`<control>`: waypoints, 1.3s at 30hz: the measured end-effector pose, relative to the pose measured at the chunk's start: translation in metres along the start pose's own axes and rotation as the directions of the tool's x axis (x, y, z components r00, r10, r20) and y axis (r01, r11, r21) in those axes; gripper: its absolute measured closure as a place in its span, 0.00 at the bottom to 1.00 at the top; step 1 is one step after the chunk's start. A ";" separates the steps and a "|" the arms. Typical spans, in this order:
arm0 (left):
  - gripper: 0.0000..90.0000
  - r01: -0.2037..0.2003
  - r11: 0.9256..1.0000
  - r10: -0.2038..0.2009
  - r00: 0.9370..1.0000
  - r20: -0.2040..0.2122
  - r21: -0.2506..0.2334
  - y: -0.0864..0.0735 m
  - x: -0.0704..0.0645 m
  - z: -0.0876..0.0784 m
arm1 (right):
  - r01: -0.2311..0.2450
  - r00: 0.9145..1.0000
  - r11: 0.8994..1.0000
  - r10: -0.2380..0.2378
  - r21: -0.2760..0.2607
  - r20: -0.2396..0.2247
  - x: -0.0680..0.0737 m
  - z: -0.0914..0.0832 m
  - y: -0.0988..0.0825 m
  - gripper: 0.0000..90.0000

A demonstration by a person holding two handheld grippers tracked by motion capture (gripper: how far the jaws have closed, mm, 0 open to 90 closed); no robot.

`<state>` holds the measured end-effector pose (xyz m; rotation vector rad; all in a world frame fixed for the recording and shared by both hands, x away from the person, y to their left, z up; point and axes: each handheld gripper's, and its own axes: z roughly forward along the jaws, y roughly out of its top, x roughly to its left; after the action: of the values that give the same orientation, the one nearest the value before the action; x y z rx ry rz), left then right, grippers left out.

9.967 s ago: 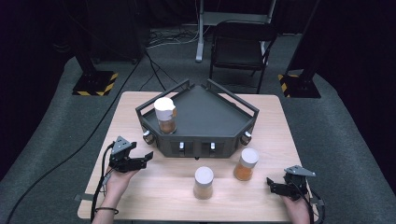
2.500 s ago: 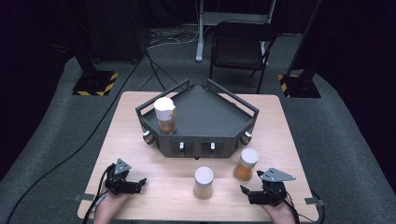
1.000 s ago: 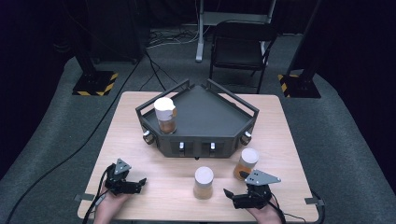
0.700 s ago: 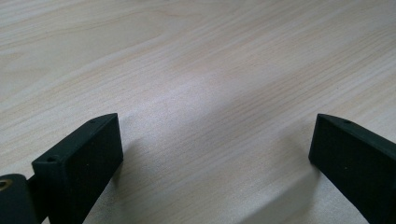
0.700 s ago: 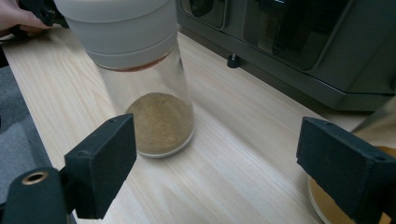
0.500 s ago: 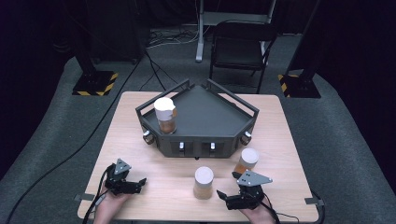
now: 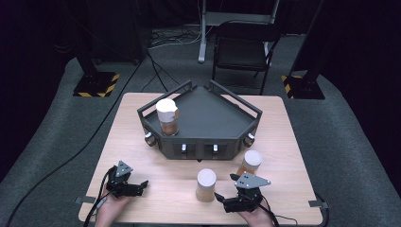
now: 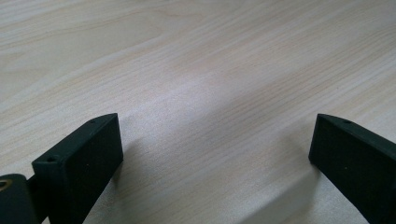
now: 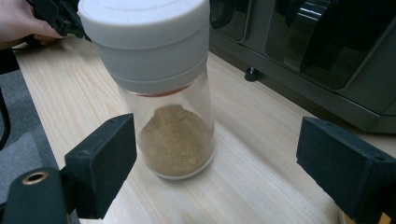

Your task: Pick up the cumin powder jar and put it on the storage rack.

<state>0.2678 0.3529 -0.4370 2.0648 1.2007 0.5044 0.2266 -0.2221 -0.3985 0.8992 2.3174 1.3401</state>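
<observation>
The right gripper (image 9: 215,158), jaws spread and grasping nothing, faced a white-capped glass jar (image 9: 161,88) of brown powder; the left gripper (image 8: 215,154) lay released on pale woodgrain table (image 8: 196,56).

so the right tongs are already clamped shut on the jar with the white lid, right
Not quite. The right tongs are open: in the right gripper view the jar with the white lid stands ahead of them, with neither pad pressing on it.
</observation>
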 end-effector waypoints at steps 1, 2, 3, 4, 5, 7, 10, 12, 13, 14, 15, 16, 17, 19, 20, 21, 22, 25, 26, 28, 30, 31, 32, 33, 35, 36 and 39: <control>0.03 -0.001 1.000 0.001 1.000 0.000 0.000 0.000 0.000 0.000 | 0.001 1.000 1.000 -0.001 -0.001 -0.002 0.000 0.000 0.001 0.13; 0.03 -0.001 1.000 0.001 1.000 0.000 0.001 0.000 0.000 0.000 | 0.003 1.000 1.000 -0.003 -0.002 -0.004 0.000 0.001 0.001 0.13; 0.03 -0.001 1.000 0.001 1.000 0.000 0.001 0.000 0.000 0.000 | 0.003 1.000 1.000 -0.003 -0.002 -0.004 0.000 0.001 0.001 0.13; 0.03 -0.001 1.000 0.001 1.000 0.000 0.000 0.000 0.000 0.000 | 0.003 1.000 1.000 -0.003 -0.003 -0.005 0.001 0.002 0.002 0.13; 0.03 -0.001 1.000 0.001 1.000 0.000 0.000 0.000 0.000 0.000 | 0.003 1.000 1.000 -0.003 -0.003 -0.006 0.001 0.002 0.002 0.13; 0.03 -0.001 1.000 0.001 1.000 0.000 0.001 0.000 0.000 0.000 | 0.006 1.000 1.000 -0.006 0.001 -0.010 0.001 0.005 0.003 0.13; 0.03 -0.001 1.000 0.001 1.000 0.000 0.001 0.000 0.000 0.000 | 0.006 1.000 1.000 -0.006 0.004 -0.013 0.002 0.007 0.004 0.13; 0.03 -0.001 1.000 0.001 1.000 0.000 0.000 0.000 0.000 0.000 | 0.007 1.000 1.000 -0.007 0.004 -0.015 0.002 0.008 0.004 0.13; 0.03 -0.001 1.000 0.001 1.000 0.000 0.000 0.000 0.000 0.000 | 0.007 1.000 1.000 -0.007 0.004 -0.015 0.002 0.008 0.004 0.13; 0.03 -0.001 1.000 0.001 1.000 0.000 0.000 0.000 0.000 0.000 | 0.007 1.000 1.000 -0.007 0.002 -0.016 0.003 0.008 0.005 0.13; 0.03 -0.001 1.000 0.001 1.000 0.000 0.000 0.000 0.000 0.000 | 0.008 1.000 1.000 -0.008 0.001 -0.017 0.003 0.009 0.005 0.13; 0.03 -0.001 1.000 0.001 1.000 0.000 0.001 0.000 0.000 0.000 | 0.009 1.000 1.000 -0.009 0.001 -0.018 0.003 0.009 0.005 0.13; 0.03 -0.001 1.000 0.001 1.000 0.000 0.000 0.000 0.000 0.000 | 0.010 1.000 1.000 -0.010 -0.001 -0.019 0.003 0.009 0.006 0.13; 0.03 -0.001 1.000 0.001 1.000 0.000 0.000 0.000 0.000 0.000 | 0.012 1.000 1.000 -0.012 -0.004 -0.022 0.004 0.009 0.007 0.13; 0.03 -0.001 1.000 0.001 1.000 0.000 0.000 0.000 0.000 0.000 | 0.012 1.000 1.000 -0.012 -0.004 -0.022 0.004 0.009 0.007 0.13; 0.03 -0.001 1.000 0.001 1.000 0.000 0.000 0.000 0.000 0.000 | 0.013 1.000 1.000 -0.013 -0.006 -0.024 0.004 0.010 0.008 0.13; 0.03 -0.001 1.000 0.001 1.000 0.000 0.001 0.000 0.000 0.000 | 0.013 1.000 1.000 -0.013 -0.007 -0.026 0.004 0.011 0.008 0.13; 0.03 -0.001 1.000 0.001 1.000 0.000 0.000 0.000 0.000 0.000 | 0.014 0.999 1.000 -0.014 -0.010 -0.031 0.005 0.012 0.009 0.13; 0.03 -0.001 1.000 0.001 1.000 0.000 0.000 0.000 0.000 0.000 | 0.014 0.999 1.000 -0.014 -0.010 -0.031 0.005 0.012 0.009 0.13; 0.03 -0.001 1.000 0.001 1.000 0.000 0.000 0.000 0.000 0.000 | 0.015 0.999 1.000 -0.015 -0.013 -0.034 0.005 0.014 0.009 0.13; 0.03 -0.001 1.000 0.001 1.000 0.000 0.001 0.000 0.000 0.000 | 0.014 0.999 1.000 -0.014 -0.016 -0.038 0.005 0.015 0.010 0.13; 0.03 -0.001 1.000 0.001 1.000 0.000 0.000 0.000 0.000 0.000 | 0.013 0.999 1.000 -0.013 -0.018 -0.040 0.005 0.015 0.010 0.13; 0.03 -0.001 1.000 0.001 1.000 0.000 0.000 0.000 0.000 0.000 | 0.011 0.999 1.000 -0.012 -0.020 -0.043 0.005 0.015 0.010 0.13; 0.03 -0.001 1.000 0.001 1.000 0.000 0.000 0.000 0.000 0.000 | 0.011 0.999 1.000 -0.012 -0.021 -0.044 0.005 0.015 0.011 0.13; 0.03 -0.001 1.000 0.001 1.000 0.000 0.001 0.000 0.000 0.000 | 0.013 0.999 1.000 -0.014 -0.024 -0.045 0.005 0.016 0.011 0.13; 0.03 -0.001 1.000 0.001 1.000 0.000 0.000 0.000 0.000 0.000 | 0.012 0.999 1.000 -0.013 -0.025 -0.045 0.005 0.016 0.012 0.13; 0.03 -0.001 1.000 0.001 1.000 0.000 0.000 0.000 0.000 0.000 | 0.010 0.999 1.000 -0.012 -0.029 -0.050 0.006 0.017 0.012 0.13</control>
<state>0.2678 0.3530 -0.4369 2.0659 1.1995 0.5048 0.2364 -0.2025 -0.3967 0.8524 2.3305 1.4036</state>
